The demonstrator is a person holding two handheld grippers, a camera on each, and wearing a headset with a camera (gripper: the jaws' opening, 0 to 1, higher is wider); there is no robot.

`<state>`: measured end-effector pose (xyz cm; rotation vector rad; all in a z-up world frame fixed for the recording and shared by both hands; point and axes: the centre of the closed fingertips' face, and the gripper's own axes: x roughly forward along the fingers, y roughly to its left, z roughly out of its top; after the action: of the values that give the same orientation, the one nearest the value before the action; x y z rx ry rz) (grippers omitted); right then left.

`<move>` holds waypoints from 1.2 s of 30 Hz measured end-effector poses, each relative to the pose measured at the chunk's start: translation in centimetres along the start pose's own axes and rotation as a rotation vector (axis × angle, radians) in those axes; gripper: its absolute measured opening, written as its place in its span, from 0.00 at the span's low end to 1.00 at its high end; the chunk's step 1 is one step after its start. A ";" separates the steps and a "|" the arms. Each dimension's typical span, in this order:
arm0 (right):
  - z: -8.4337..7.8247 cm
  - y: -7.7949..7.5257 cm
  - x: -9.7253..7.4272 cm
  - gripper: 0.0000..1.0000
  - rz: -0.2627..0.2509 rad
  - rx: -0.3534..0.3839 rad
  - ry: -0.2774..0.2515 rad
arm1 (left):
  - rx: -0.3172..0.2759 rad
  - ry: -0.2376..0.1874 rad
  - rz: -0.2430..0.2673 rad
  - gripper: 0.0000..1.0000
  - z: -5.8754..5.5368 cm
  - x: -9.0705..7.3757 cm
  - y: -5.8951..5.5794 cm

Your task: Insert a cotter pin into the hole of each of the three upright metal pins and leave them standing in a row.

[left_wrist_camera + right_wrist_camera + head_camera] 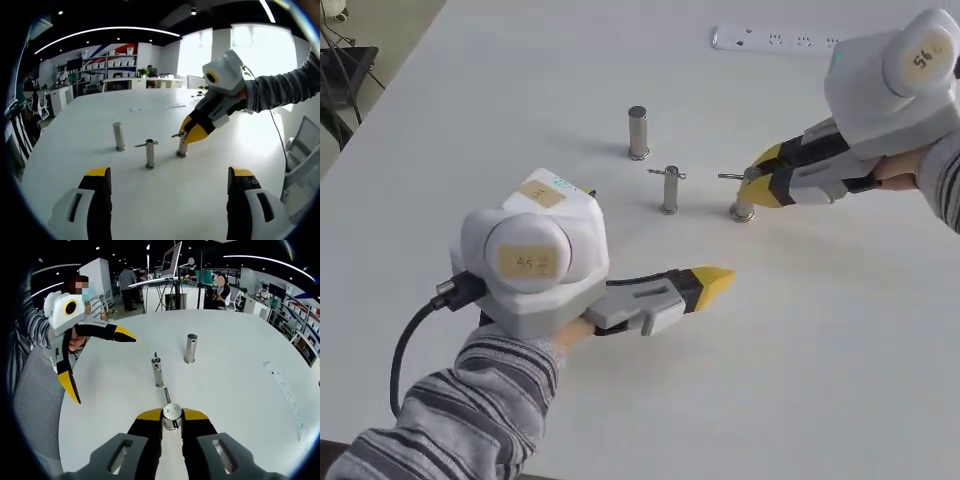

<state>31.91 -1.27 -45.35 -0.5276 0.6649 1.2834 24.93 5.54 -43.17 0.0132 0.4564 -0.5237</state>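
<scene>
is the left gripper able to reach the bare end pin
Probably yes: the left gripper is open and the table in front of the bare pin lies free, though the cotter pin in the middle pin juts close beside that path.

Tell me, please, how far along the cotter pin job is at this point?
Done: the middle metal pin has a cotter pin through it. In hand: the right gripper seems to be pushing a second cotter pin through the right-hand metal pin. Left: the far metal pin is bare; the left gripper is open and empty.
</scene>
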 end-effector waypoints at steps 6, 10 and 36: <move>0.0 0.0 0.1 0.09 0.011 -0.033 -0.010 | 0.002 0.000 -0.007 0.98 0.0 -0.1 -0.3; -0.6 0.1 0.4 0.12 -0.007 -0.074 0.015 | 0.004 -0.001 -0.009 0.99 0.1 -0.1 -0.3; 8.5 -0.7 1.1 0.39 -0.121 0.153 -0.292 | 0.072 -0.007 0.019 0.99 0.4 -1.8 0.3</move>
<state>34.05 5.21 -40.14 -0.2439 0.4744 1.1561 23.85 6.57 -42.05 0.0846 0.4300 -0.5216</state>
